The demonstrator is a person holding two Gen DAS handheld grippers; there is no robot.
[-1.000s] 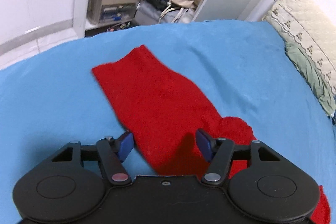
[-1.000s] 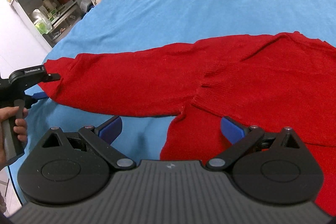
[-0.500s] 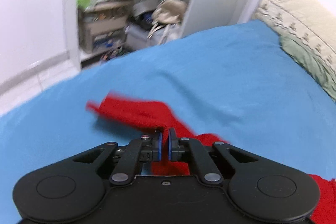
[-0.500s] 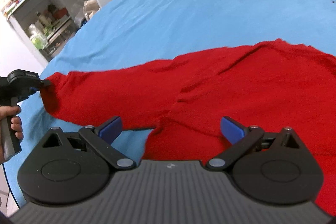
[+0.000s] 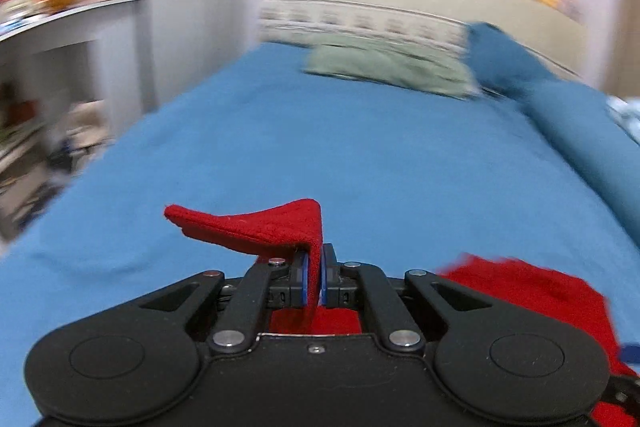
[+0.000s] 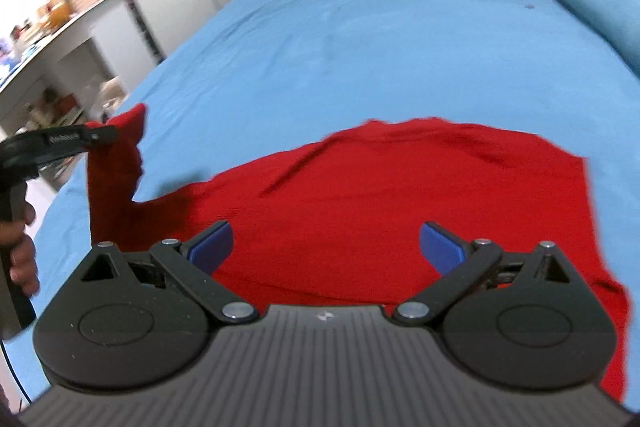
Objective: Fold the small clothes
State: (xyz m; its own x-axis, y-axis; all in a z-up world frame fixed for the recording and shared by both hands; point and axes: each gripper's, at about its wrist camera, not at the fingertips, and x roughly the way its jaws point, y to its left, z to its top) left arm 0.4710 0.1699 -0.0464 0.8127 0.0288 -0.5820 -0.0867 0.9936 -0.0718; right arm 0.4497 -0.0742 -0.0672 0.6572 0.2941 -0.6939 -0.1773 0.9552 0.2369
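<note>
A small red knit sweater (image 6: 400, 187) lies spread on the blue bed sheet (image 6: 360, 47). My left gripper (image 5: 315, 277) is shut on the end of the sweater's sleeve (image 5: 256, 225) and holds it lifted off the bed. In the right wrist view the left gripper (image 6: 60, 143) shows at the far left with the sleeve (image 6: 114, 171) hanging from it. My right gripper (image 6: 326, 247) is open and empty, hovering over the sweater's body. The body also shows at the lower right of the left wrist view (image 5: 540, 299).
A green pillow (image 5: 384, 67) and a patterned headboard cushion (image 5: 360, 19) lie at the far end of the bed. A blue bolster (image 5: 580, 131) runs along the right side. Shelves with clutter (image 6: 48, 27) stand off the bed's left edge.
My left gripper closed on the sleeve end, lifted it and swung round toward the head of the bed. The sleeve now hangs up from the sheet. My right gripper stayed open over the sweater.
</note>
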